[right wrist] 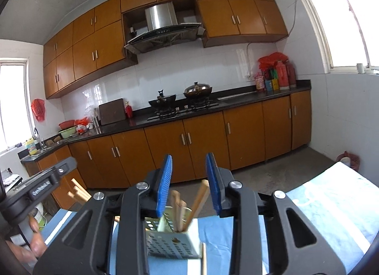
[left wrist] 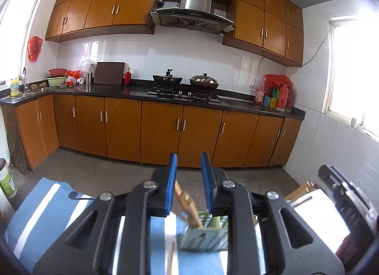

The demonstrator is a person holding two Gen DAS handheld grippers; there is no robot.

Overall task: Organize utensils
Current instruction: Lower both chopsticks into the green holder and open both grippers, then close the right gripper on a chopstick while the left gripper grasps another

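Note:
A pale green perforated utensil holder [left wrist: 203,234] stands on a blue and white cloth [left wrist: 47,199], with several wooden chopsticks [left wrist: 187,203] leaning in it. My left gripper [left wrist: 188,166] is open and empty, raised above and behind the holder. In the right wrist view the holder [right wrist: 173,241] sits below my right gripper [right wrist: 189,168], which is open and empty, with chopsticks [right wrist: 189,206] sticking up between its blue pads [right wrist: 165,180]. A loose chopstick [left wrist: 170,258] lies on the cloth by the holder. The left gripper's body [right wrist: 40,185] shows at the left of the right view.
Kitchen counter [left wrist: 132,87] with a stove, wok [left wrist: 167,79] and lidded pan [left wrist: 204,81] lies across the room. More chopsticks [left wrist: 299,190] lie at the right of the cloth, near the right gripper's body [left wrist: 341,194]. A bucket [left wrist: 7,180] stands on the floor at left.

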